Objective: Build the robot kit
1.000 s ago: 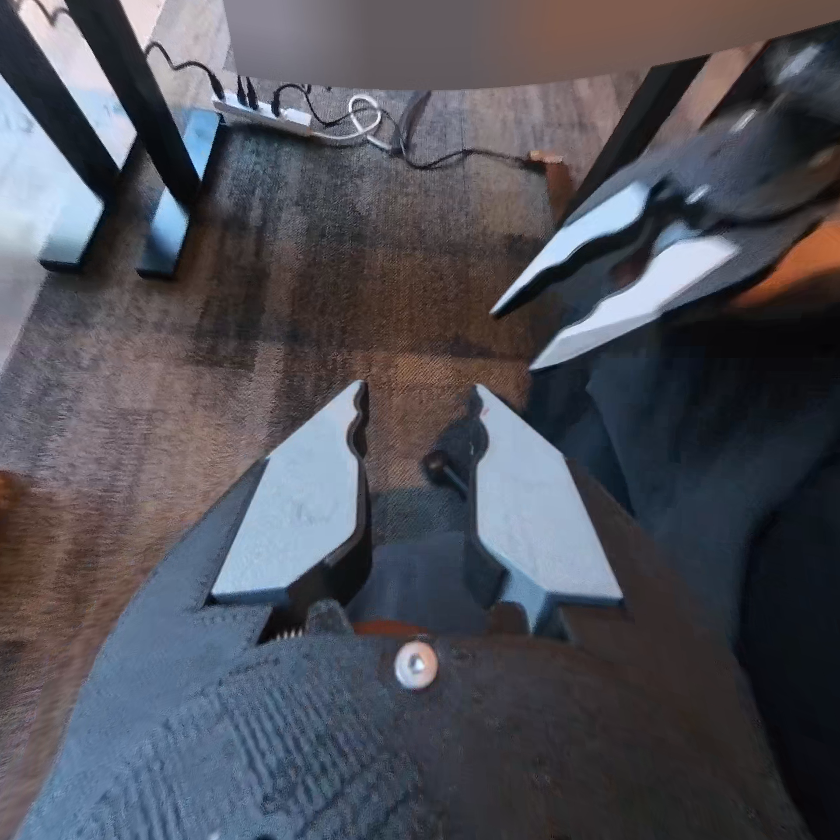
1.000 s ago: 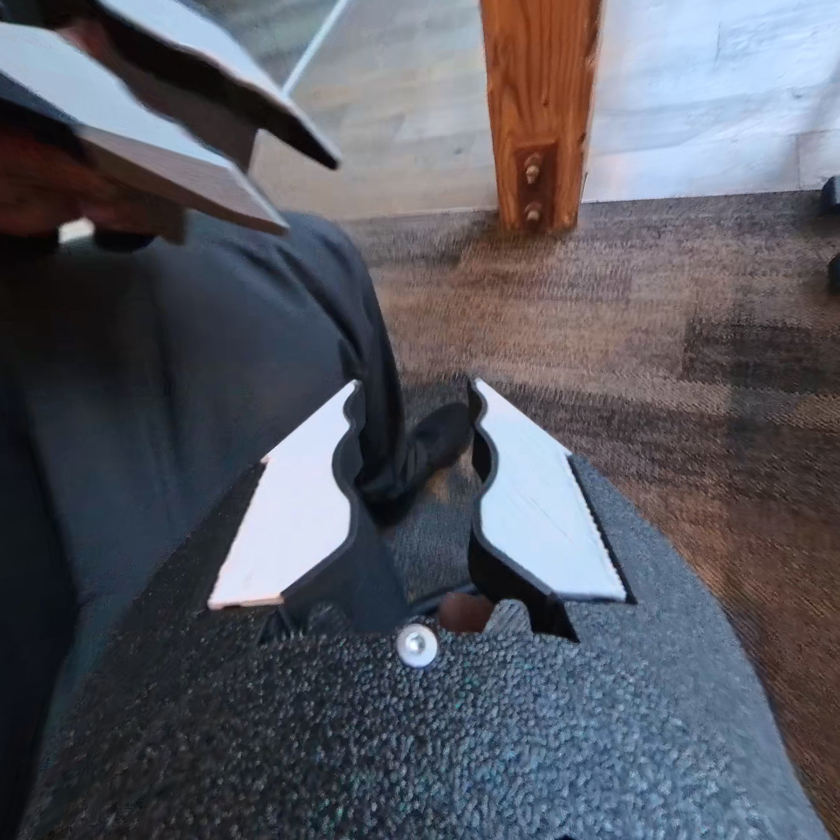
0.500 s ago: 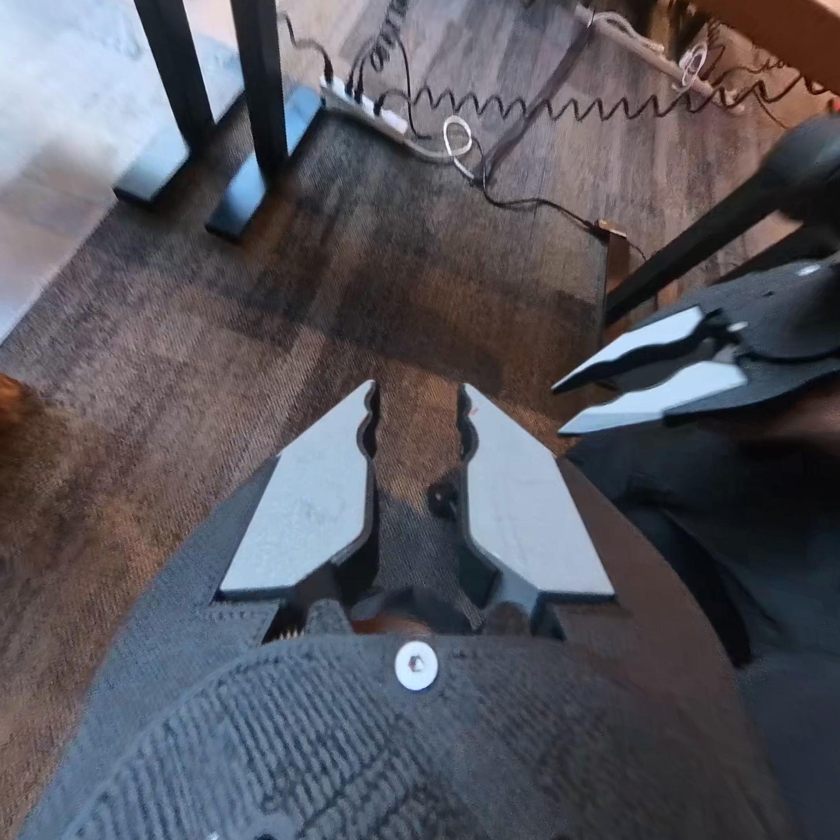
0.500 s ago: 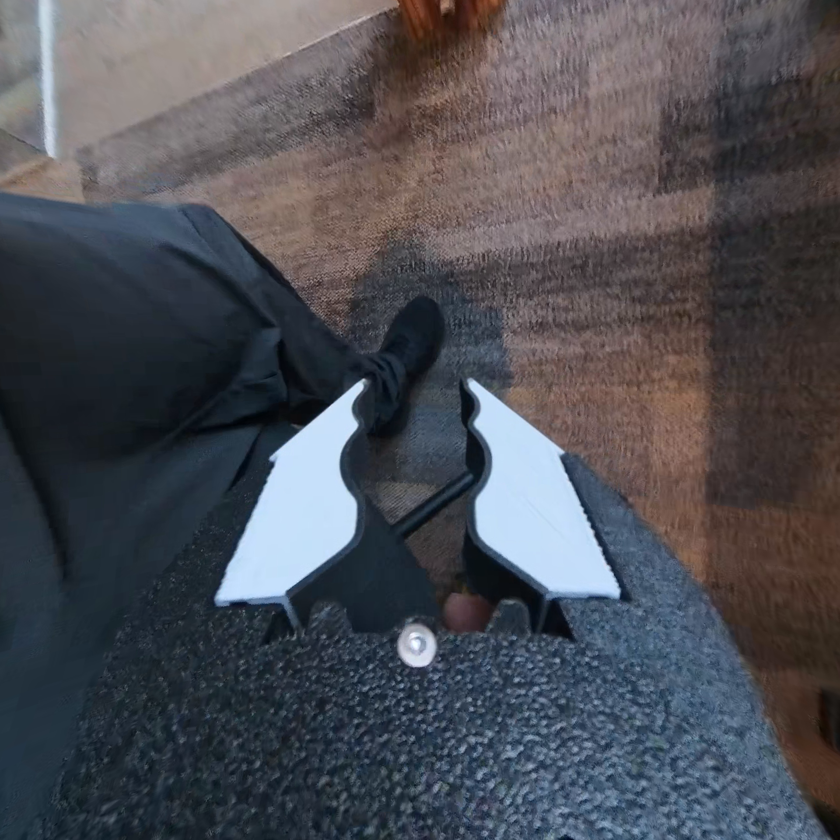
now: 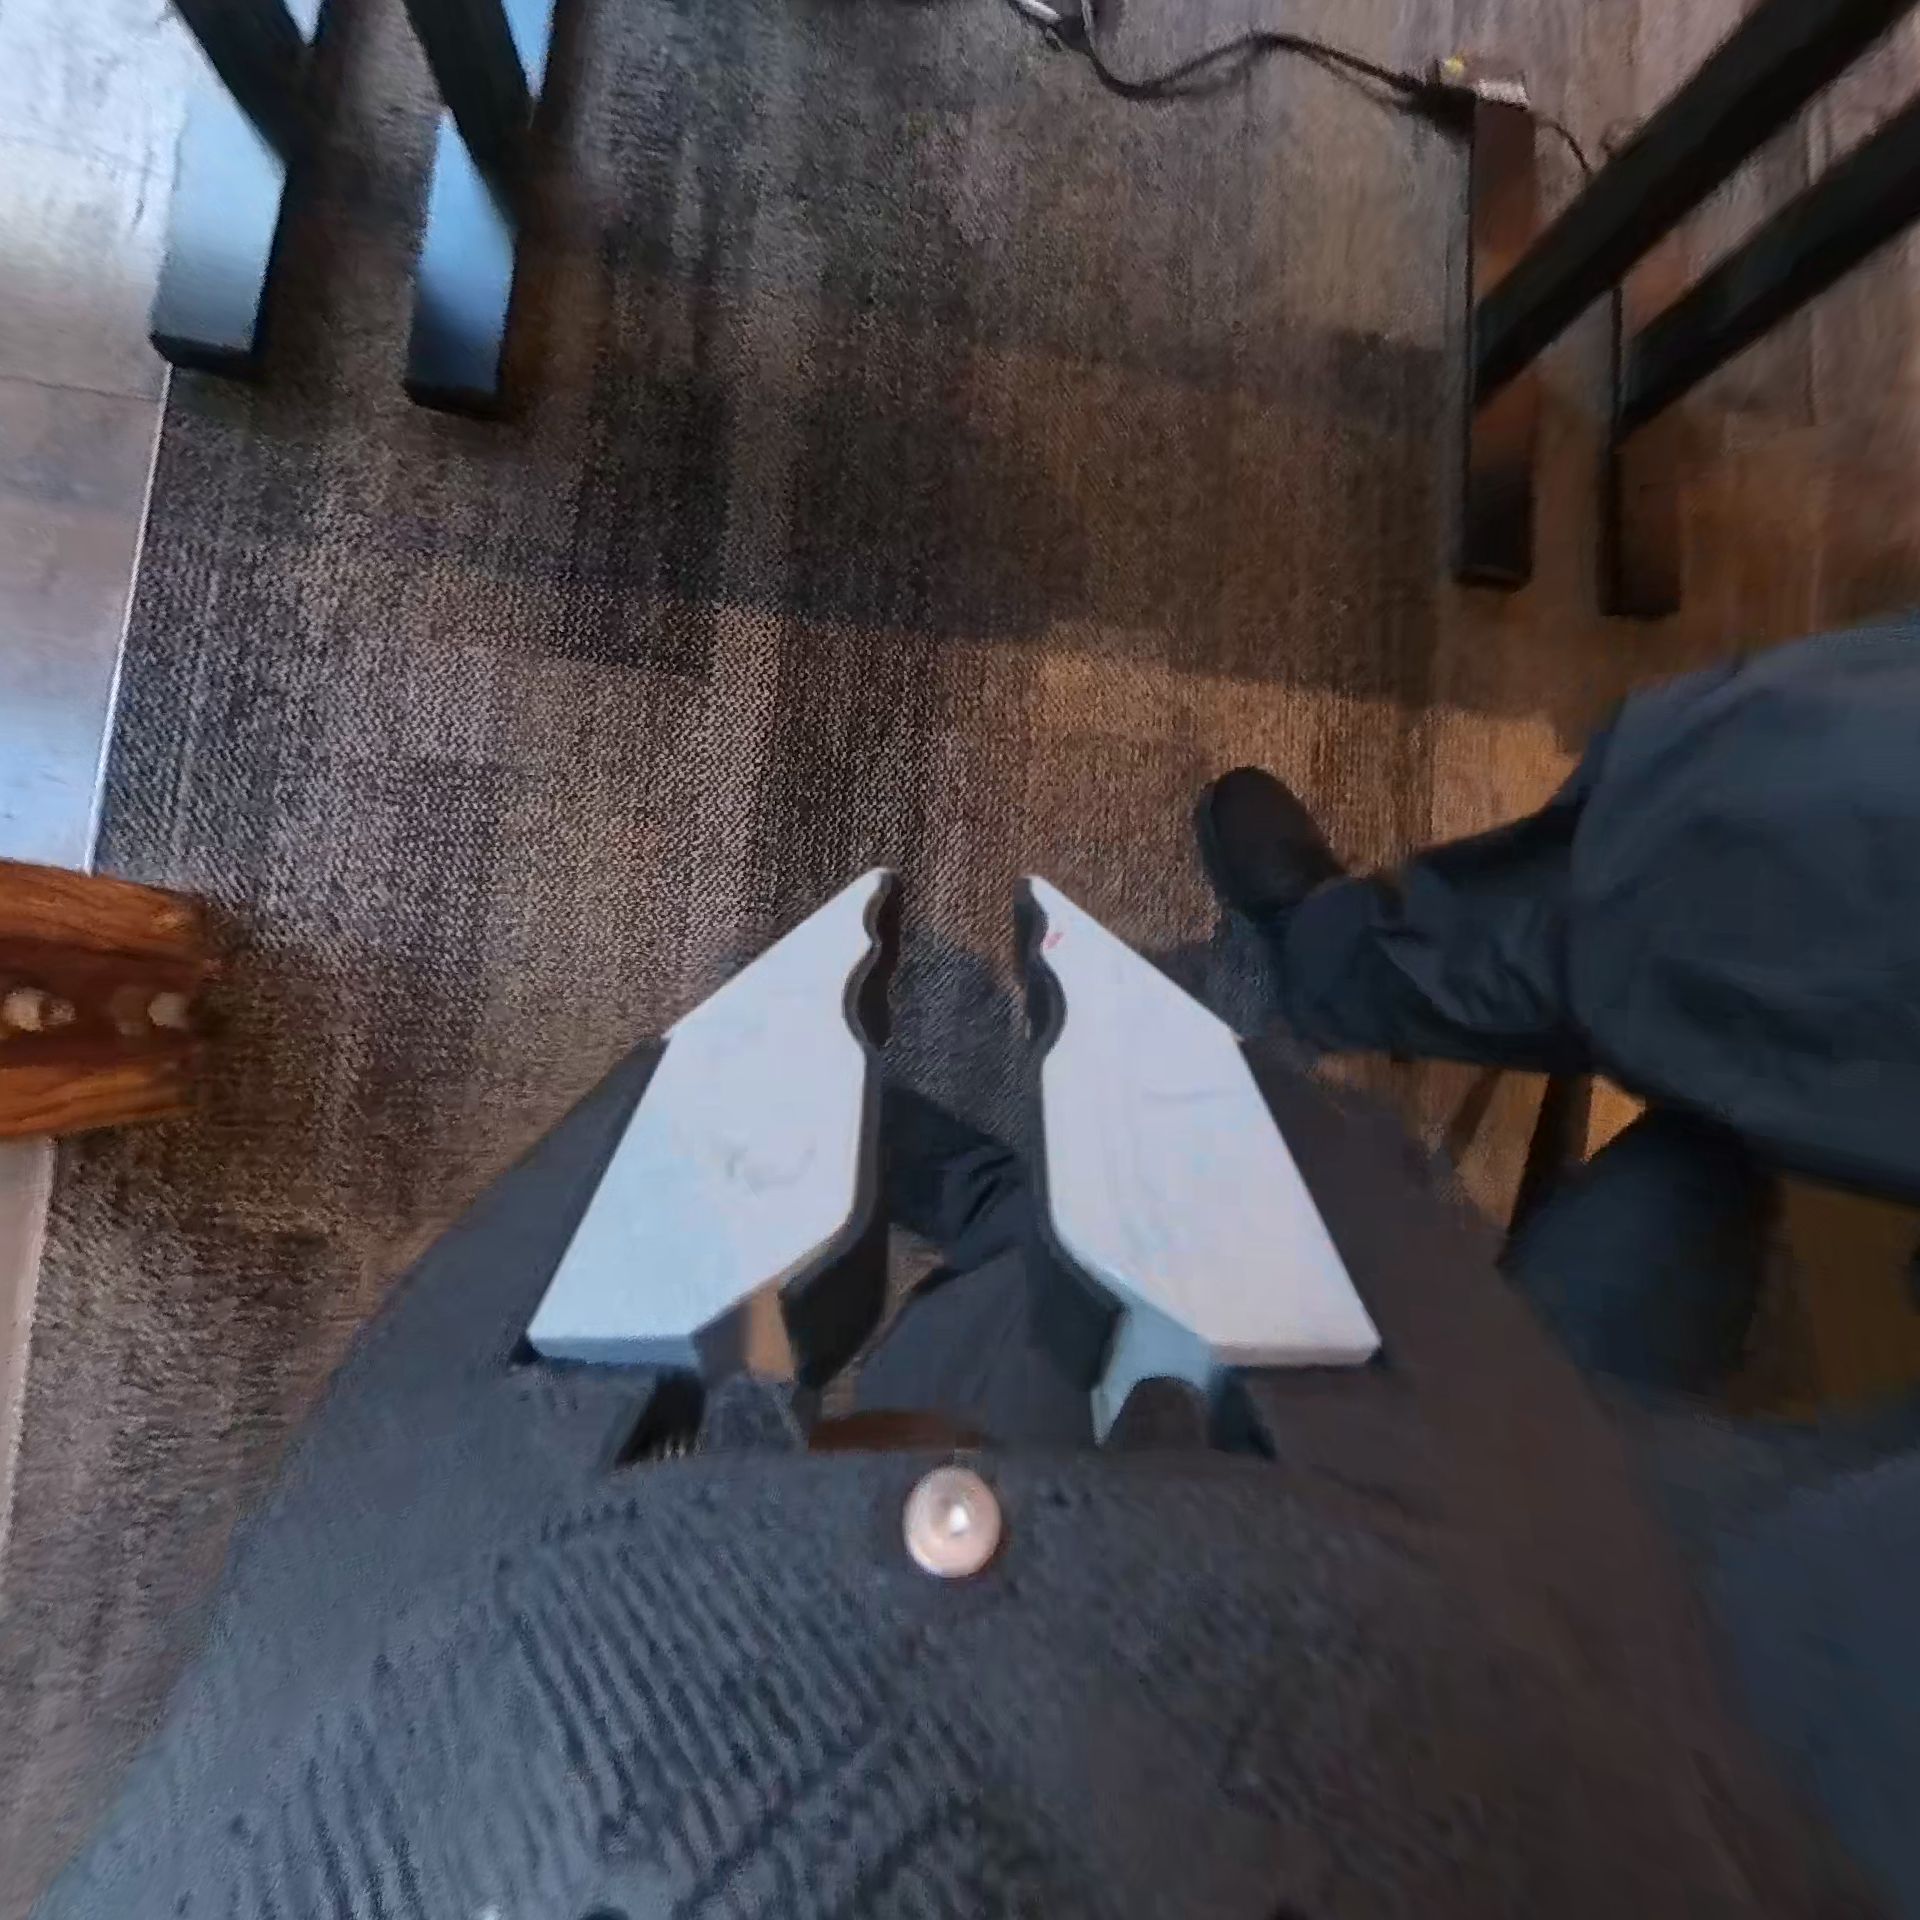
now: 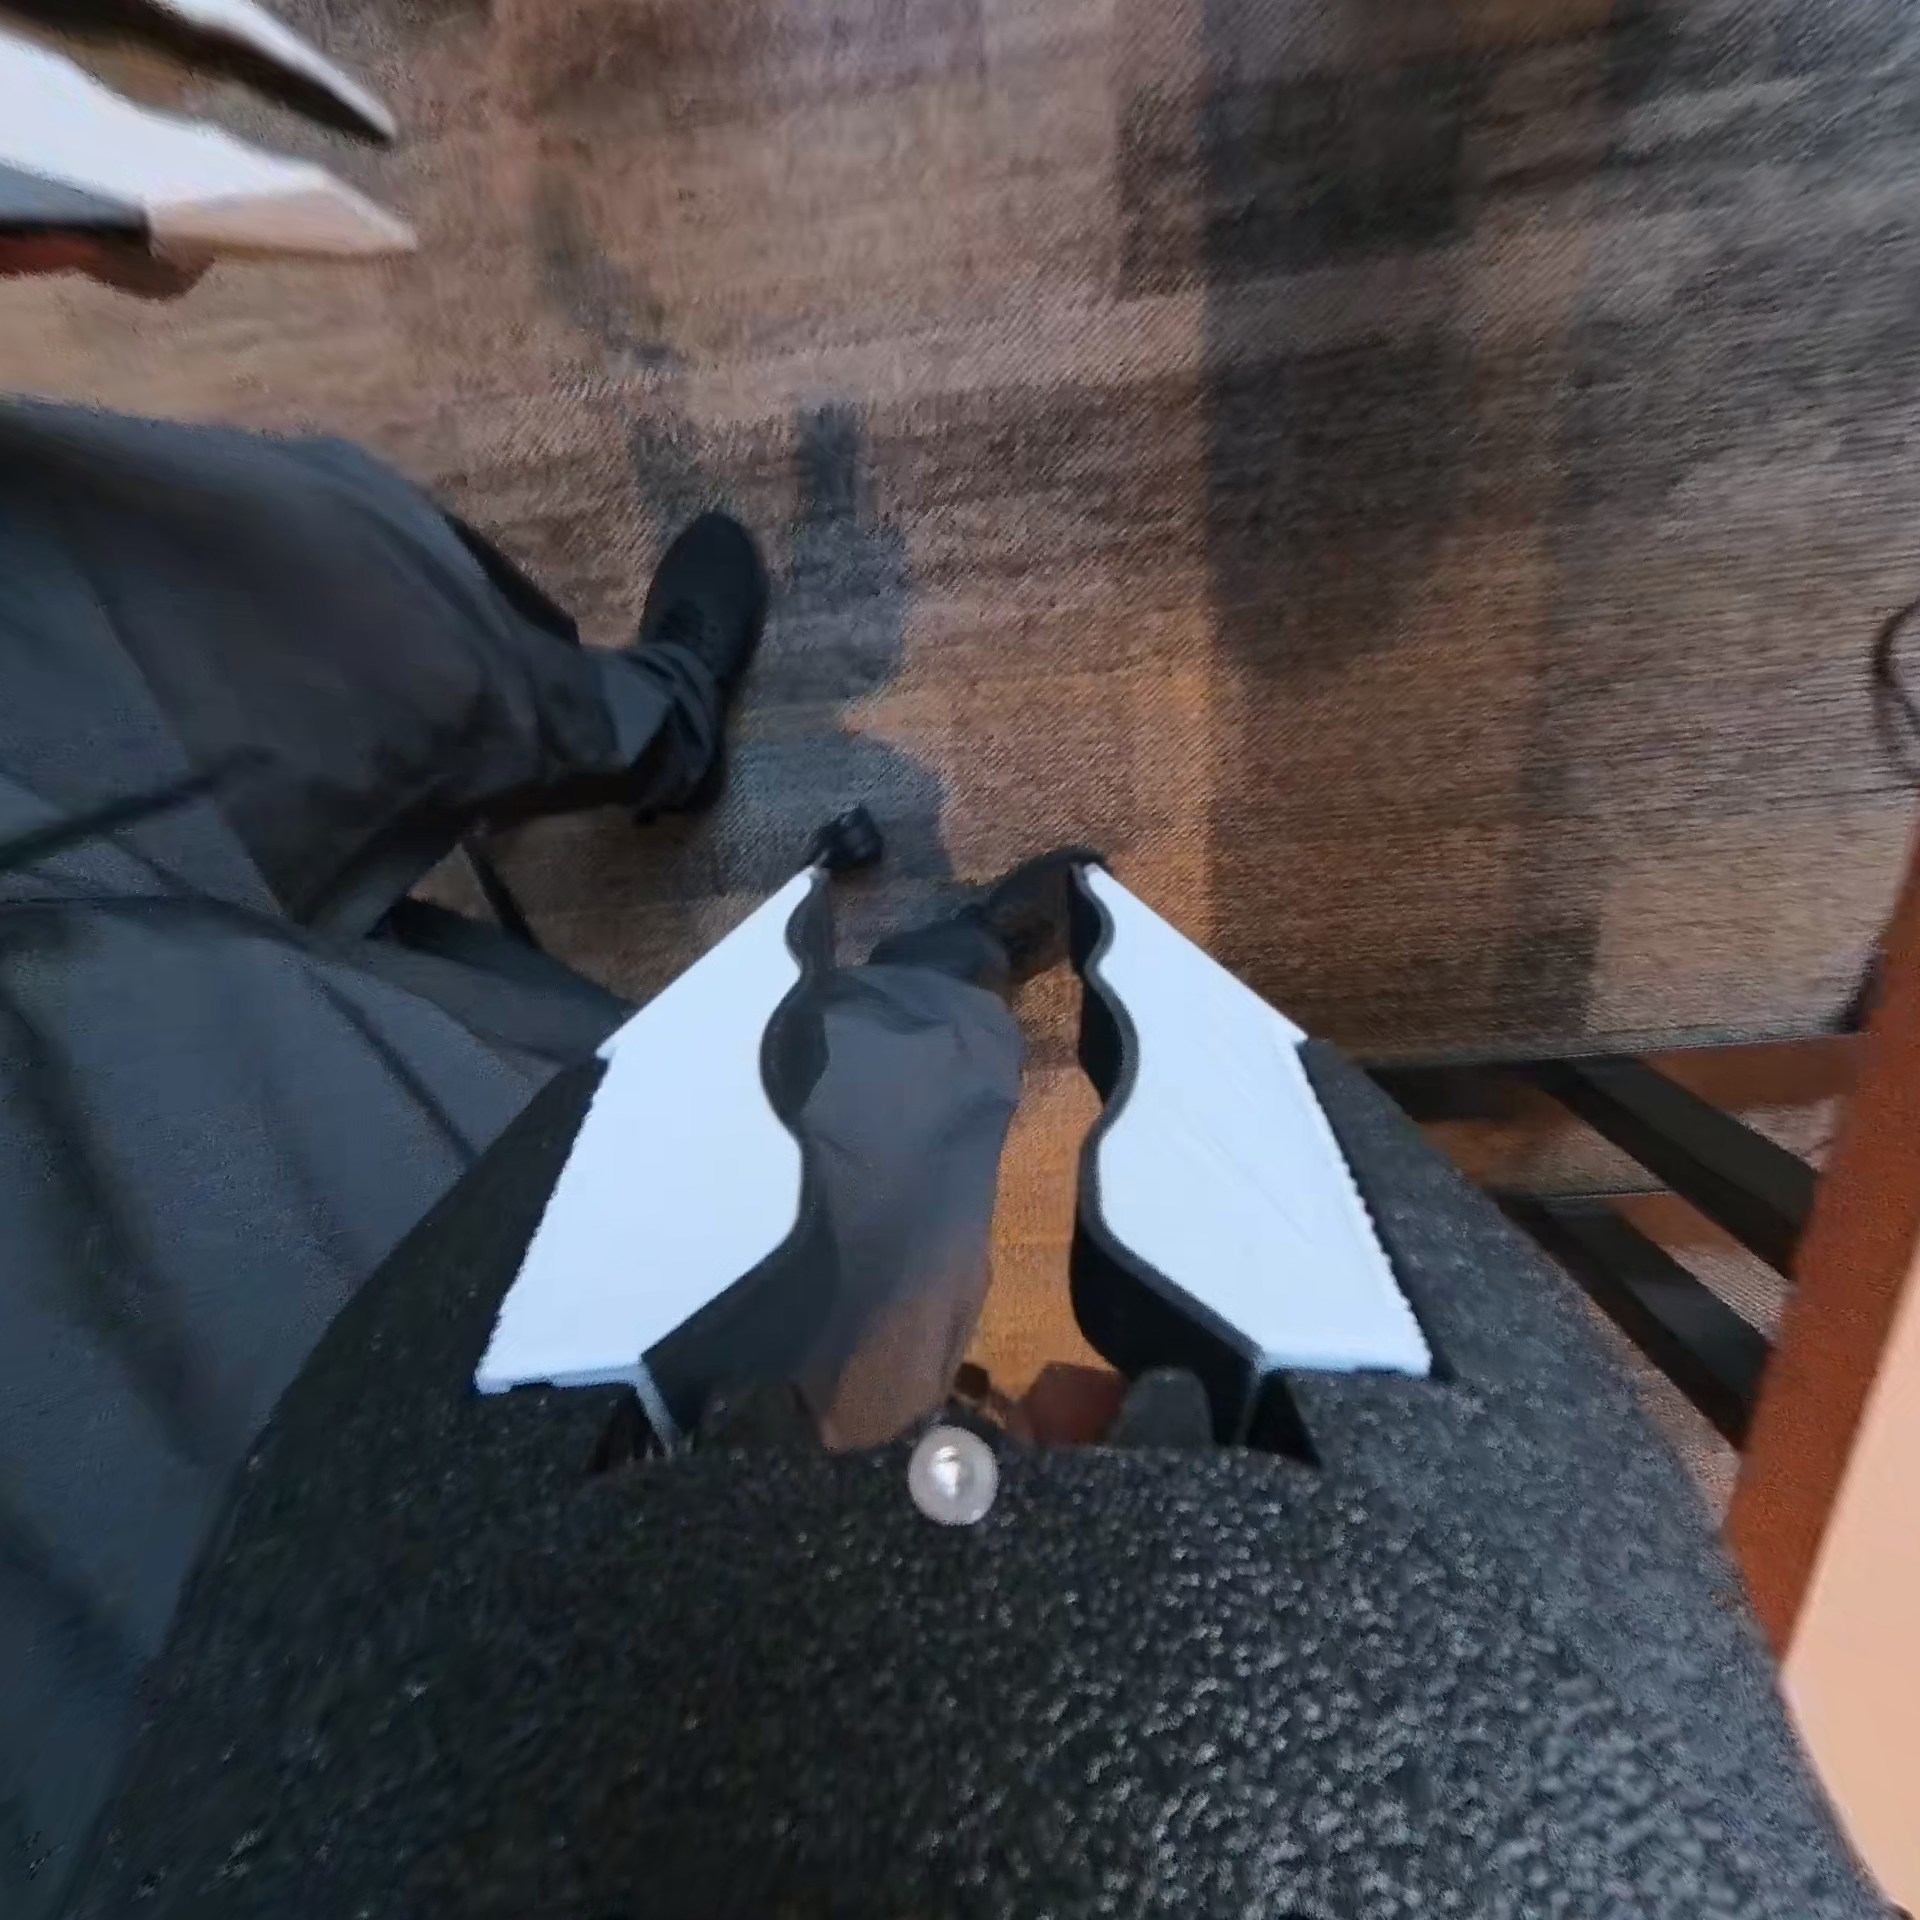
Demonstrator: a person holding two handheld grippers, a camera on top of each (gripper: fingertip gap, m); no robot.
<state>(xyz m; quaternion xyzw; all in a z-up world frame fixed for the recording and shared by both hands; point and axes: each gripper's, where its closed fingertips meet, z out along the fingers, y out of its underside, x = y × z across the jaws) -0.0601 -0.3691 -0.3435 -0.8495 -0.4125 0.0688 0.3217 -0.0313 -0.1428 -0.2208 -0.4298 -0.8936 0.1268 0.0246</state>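
My left gripper (image 5: 958, 891) is open with a narrow gap and holds nothing. It hangs in the air and points down at a grey-brown carpet (image 5: 727, 644). My right gripper (image 6: 945, 881) is open wider and is also empty, high above the carpet (image 6: 1247, 468). A person's legs in dark trousers (image 6: 312, 644) and black shoes (image 6: 707, 592) are below it. One trouser leg (image 6: 904, 1122) shows through the gap, far beneath the jaws. The left gripper shows blurred in the right wrist view's top left corner (image 6: 208, 166).
In the left wrist view, black table legs (image 5: 457, 208) stand at the top left. A wooden post (image 5: 94, 997) is at the left edge and a black frame (image 5: 1662, 208) with a cable (image 5: 1247, 73) at the top right. The person's shoe (image 5: 1262, 842) and legs are at the right. In the right wrist view, a wooden piece (image 6: 1849, 1247) and black bars (image 6: 1662, 1143) are at the right. The tips of one gripper are about 25 centimetres away from the tips of the other.
Both views have swung to look more steeply down at the floor. The right gripper has left the left wrist view. The left jaws have narrowed somewhat.
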